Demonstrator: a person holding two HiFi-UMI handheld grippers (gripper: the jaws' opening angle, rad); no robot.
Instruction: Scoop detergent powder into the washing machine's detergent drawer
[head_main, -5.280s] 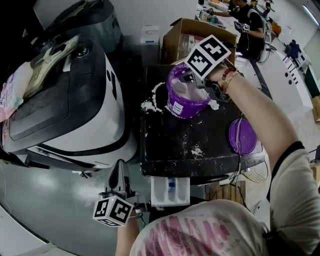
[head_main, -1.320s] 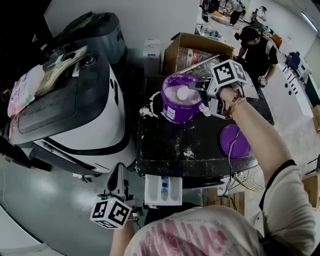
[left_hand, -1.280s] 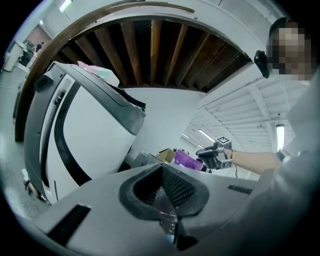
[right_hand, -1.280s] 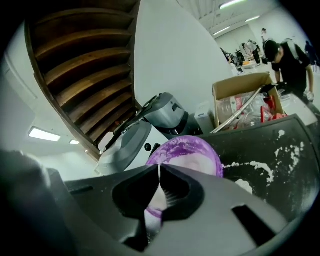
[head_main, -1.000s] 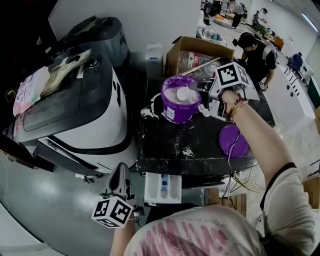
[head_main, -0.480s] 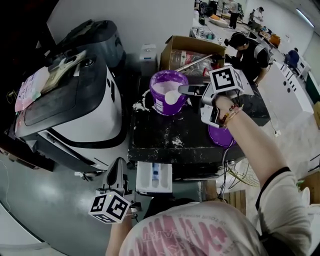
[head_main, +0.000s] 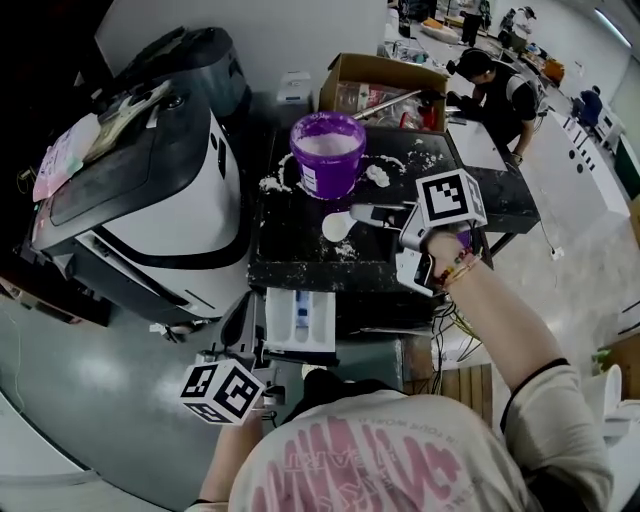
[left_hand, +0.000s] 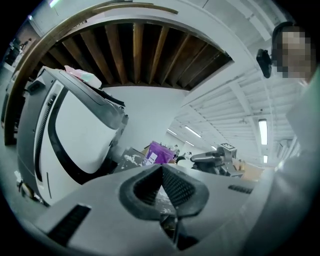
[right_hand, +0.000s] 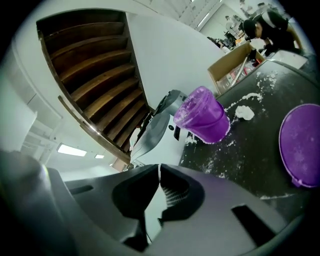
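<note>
A purple tub (head_main: 327, 153) of white powder stands at the back of the black top (head_main: 300, 255); the right gripper view shows the tub (right_hand: 202, 116) too. My right gripper (head_main: 358, 212) is shut on the handle of a white scoop (head_main: 336, 226) heaped with powder. It holds the scoop over the top, nearer than the tub. The white detergent drawer (head_main: 300, 320) sticks out open below the top's front edge. My left gripper (head_main: 238, 325) hangs low to the left of the drawer. Its jaws are shut with nothing between them (left_hand: 161, 167).
Spilled powder (head_main: 378, 174) lies around the tub. A purple lid (right_hand: 302, 145) rests on the top's right side. A white machine (head_main: 150, 200) stands at the left, a cardboard box (head_main: 380, 85) behind the tub. A person (head_main: 495, 80) stands at the back right.
My right gripper has carried the filled scoop from over the tub toward the near edge of the top. The left gripper stays low by the drawer.
</note>
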